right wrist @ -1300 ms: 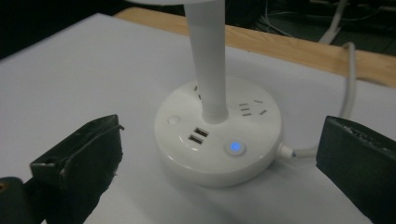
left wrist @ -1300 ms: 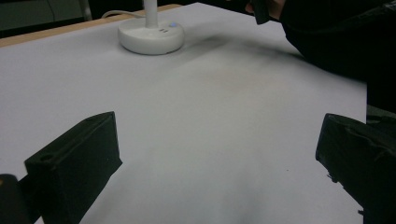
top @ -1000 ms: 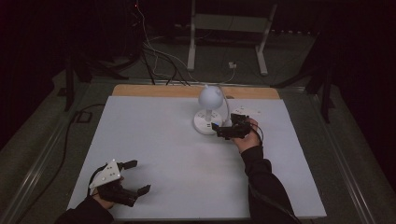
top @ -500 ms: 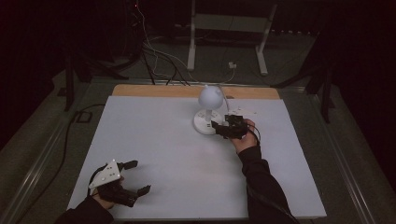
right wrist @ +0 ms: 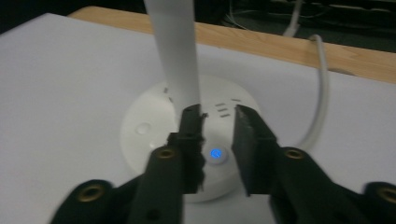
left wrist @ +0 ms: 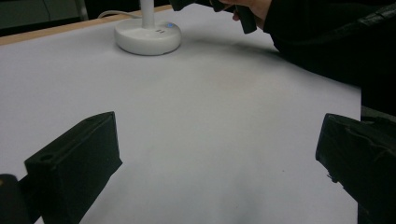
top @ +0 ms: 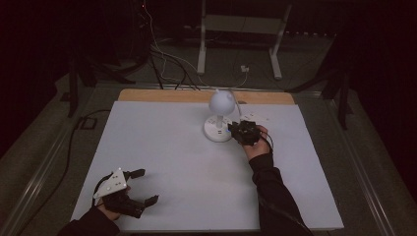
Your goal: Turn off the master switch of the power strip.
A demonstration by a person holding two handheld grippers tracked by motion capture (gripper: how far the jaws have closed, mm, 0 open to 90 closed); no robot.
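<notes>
A white desk lamp [top: 219, 118] stood on the white table [top: 167, 147] near its far wooden edge [top: 162, 95], its round base [right wrist: 187, 140] showing a small lit blue button [right wrist: 215, 153] and its cord [right wrist: 320, 93] curving off behind. The right gripper [right wrist: 217, 128] was poised over that base just beside the lamp's stem [right wrist: 175, 51], jaws narrowly apart with the blue button showing between them — gripping nothing. Well away from the lamp, at the table's near left corner, the left gripper [top: 142, 186] rested low over the bare surface with its jaws spread wide and empty.
</notes>
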